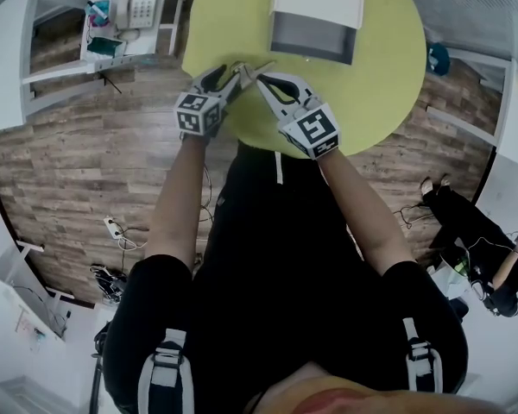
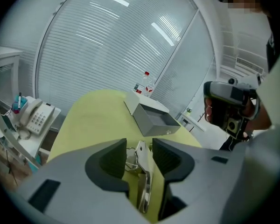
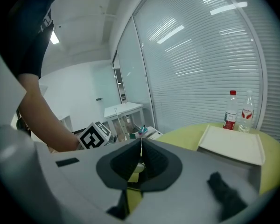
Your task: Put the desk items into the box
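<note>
My left claw (image 2: pixel 140 147) stands spread around the metal binder clip (image 2: pixel 144 181), pads not pinching it. My right claw (image 3: pixel 140 157) is clamped on the clip, centre frame, over the yellow-green table (image 1: pixel 388 76). Open grey box (image 1: pixel 315 37) top centre, telephone (image 1: pixel 138 3) upper left, wood floor (image 1: pixel 95 145).

White telephone (image 1: pixel 136 5) on side table (image 1: pixel 155 40), two bottles (image 3: pixel 230 110) by blinds (image 3: pixel 210 55), wood-plank floor (image 1: pixel 86 166)

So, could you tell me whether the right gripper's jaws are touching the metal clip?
Touching. The right gripper view shows the right gripper with its jaws closed together on a thin edge of the metal clip.
</note>
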